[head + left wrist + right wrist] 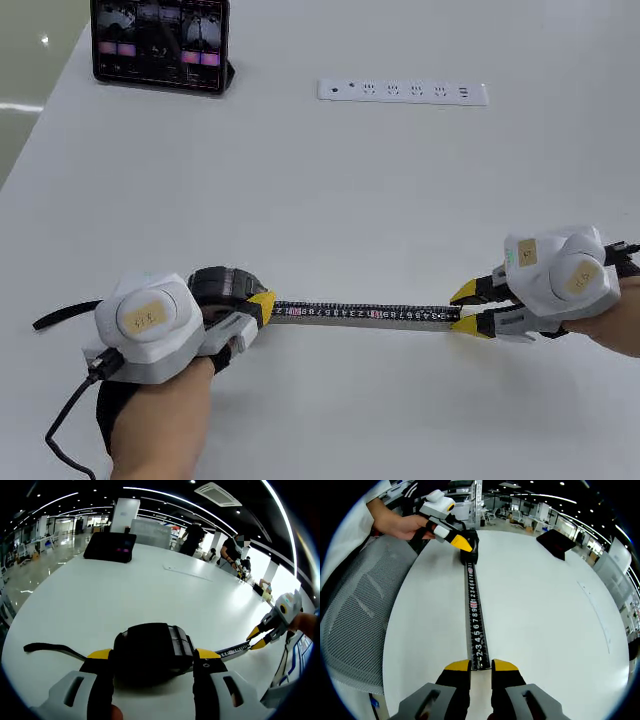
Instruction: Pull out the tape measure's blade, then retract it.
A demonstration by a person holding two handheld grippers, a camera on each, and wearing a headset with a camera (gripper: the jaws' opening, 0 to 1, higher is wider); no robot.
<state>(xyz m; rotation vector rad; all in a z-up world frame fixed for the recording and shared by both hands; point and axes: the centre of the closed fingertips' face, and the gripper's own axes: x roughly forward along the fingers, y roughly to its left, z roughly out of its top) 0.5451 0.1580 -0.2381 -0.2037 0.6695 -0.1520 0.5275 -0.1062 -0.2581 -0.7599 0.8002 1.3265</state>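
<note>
1. The left gripper [153, 656] pinches the tape measure's black case [222, 285] between its yellow-tipped jaws, one jaw on each side; the case sits on the white table [330, 190], near left in the head view
2. The right gripper [481, 666] has its jaws pressed together on the free end of the blade [365, 312], at the near right of the table
3. The blade is drawn out in a straight line from the case to the right gripper, low along the table top with its numbers facing up; I cannot tell whether it touches the surface
4. A black strap [65, 315] trails from the case to the left across the table, and a black cable [75, 402] drops from the left gripper's body toward the near edge
5. At the far side, well apart from the blade, a dark tablet [160, 40] stands propped with its screen lit, and a white power strip [403, 92] lies flat to its right
6. In the right gripper view a grey mesh chair [355, 630] stands just beside the table's edge, left of the blade
7. In the left gripper view people [192, 539] stand beyond the table's far end
</note>
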